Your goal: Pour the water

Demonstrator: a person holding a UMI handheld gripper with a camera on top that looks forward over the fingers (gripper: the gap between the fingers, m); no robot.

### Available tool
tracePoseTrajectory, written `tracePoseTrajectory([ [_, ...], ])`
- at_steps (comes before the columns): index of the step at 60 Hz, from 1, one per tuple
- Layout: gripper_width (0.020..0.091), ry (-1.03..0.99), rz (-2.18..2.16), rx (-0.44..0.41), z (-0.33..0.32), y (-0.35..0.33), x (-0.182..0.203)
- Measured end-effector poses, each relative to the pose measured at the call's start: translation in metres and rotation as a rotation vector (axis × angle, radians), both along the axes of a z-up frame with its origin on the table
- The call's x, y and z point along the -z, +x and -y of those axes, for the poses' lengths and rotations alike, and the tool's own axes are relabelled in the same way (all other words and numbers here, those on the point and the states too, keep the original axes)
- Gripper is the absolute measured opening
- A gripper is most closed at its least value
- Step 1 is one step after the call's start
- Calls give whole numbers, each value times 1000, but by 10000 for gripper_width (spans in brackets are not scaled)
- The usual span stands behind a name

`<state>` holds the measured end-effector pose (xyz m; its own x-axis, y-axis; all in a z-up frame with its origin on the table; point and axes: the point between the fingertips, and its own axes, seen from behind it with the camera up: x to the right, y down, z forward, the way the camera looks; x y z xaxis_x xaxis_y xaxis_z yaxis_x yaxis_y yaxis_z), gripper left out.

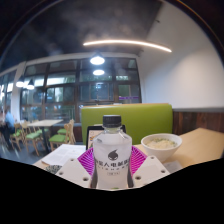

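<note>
A clear plastic water bottle point(112, 155) with a white cap and a white label stands upright between my gripper's point(112, 168) fingers. The purple pads point(87, 160) press against both sides of the bottle, so the gripper is shut on it. The bottle looks lifted, with its base hidden below the fingers. Beyond the right finger, a white bowl point(161, 143) sits on the light wooden table point(196, 147).
A green bench back point(132, 118) stands behind the table. A dark upright card or phone point(95, 136) is just behind the bottle. Printed paper mats point(66, 153) lie on the table at left. Chairs and tables fill the room further left by the windows.
</note>
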<state>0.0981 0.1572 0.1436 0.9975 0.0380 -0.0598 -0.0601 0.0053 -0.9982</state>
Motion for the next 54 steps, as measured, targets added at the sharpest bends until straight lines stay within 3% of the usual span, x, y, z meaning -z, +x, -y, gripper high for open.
tracePoseTrajectory([
  [17,428,-51,53,-36,-9,7,38],
  [28,433,-27,36,-23,-18,8,37],
  [38,598,-69,38,-29,-14,6,41],
  [40,710,-91,48,-44,-12,4,45],
  [41,713,-102,50,-50,-10,4,47],
  [44,850,-117,43,-47,-3,5,50],
  [54,832,-136,84,-59,43,7,34],
])
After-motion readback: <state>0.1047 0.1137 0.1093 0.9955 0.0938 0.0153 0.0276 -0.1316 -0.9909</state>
